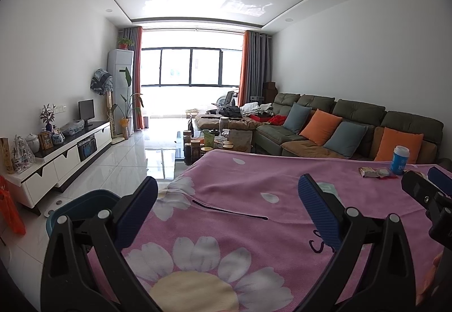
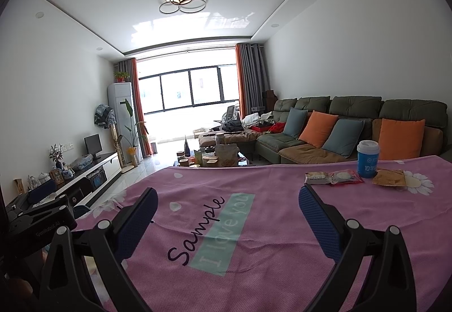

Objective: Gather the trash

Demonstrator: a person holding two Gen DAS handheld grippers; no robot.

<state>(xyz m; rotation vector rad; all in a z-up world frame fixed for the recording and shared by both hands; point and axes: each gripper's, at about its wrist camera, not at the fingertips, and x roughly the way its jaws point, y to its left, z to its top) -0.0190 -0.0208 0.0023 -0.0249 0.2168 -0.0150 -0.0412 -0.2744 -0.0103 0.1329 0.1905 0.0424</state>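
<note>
**Inspector A:** Living-room setting noted: we stand over a table draped in a pink floral cloth (image 2: 282,199), sofa (image 2: 339,125) behind it. Both tools are in hand. We record the left gripper (image 1: 226,199) with jaws spread wide and nothing between them; the right gripper (image 2: 226,204) likewise wide and empty, both hovering above the cloth.

**Inspector B:** Agreed. Where is the trash?

**Inspector A:** At the far right of the table, well apart from both grippers. We count three flat snack wrappers: a pale one (image 2: 317,178), a red-edged one (image 2: 346,177) just beside it, and a tan one (image 2: 389,178). One blue cup with a white lid (image 2: 367,159) stands upright among them.

**Inspector B:** And a receptacle?

**Inspector A:** One blue bin (image 1: 84,207) sits on the floor off the table's left edge, below the left gripper. We judge the jaws are held open in readiness, the right nearer the litter, the left nearer the bin. Nothing is collected yet.
</note>
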